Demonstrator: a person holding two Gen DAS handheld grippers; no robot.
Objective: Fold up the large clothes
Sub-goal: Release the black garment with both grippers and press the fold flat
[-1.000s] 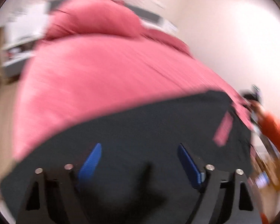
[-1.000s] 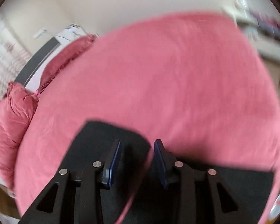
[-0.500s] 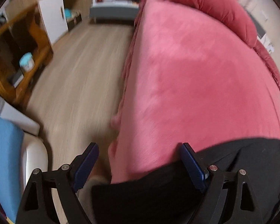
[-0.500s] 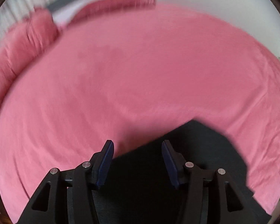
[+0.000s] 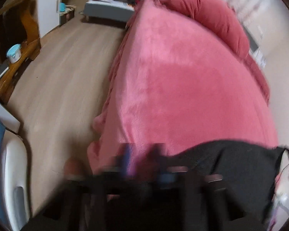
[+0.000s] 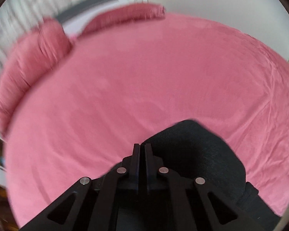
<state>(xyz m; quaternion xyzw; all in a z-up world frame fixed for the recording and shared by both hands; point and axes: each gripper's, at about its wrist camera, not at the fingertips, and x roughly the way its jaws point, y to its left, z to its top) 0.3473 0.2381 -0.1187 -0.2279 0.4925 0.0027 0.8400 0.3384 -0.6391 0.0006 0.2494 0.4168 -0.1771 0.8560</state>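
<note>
A black garment (image 5: 231, 173) lies at the near end of a pink bed (image 5: 183, 86). My left gripper (image 5: 144, 157) is at the garment's left corner, by the bed's side edge. It is smeared by motion while its jaws are closing. The blur hides whether cloth is pinched between them. In the right wrist view, my right gripper (image 6: 142, 146) has its fingers pressed together on the edge of the black garment (image 6: 198, 154). The cloth humps up just right of the fingertips, over the pink bed (image 6: 134, 86).
Pink pillows (image 5: 212, 15) (image 6: 32, 53) lie at the bed's head. A wooden floor (image 5: 63, 77) runs along the bed's left side. A white cabinet (image 5: 48, 5), a low grey shelf (image 5: 109, 5) and a wooden rack with a pale blue tub (image 5: 14, 52) border it.
The left jaws went from wide open to close together after the view swung to the bed's left edge. The right jaws closed on the garment's edge, and the cloth bunched up beside them.
</note>
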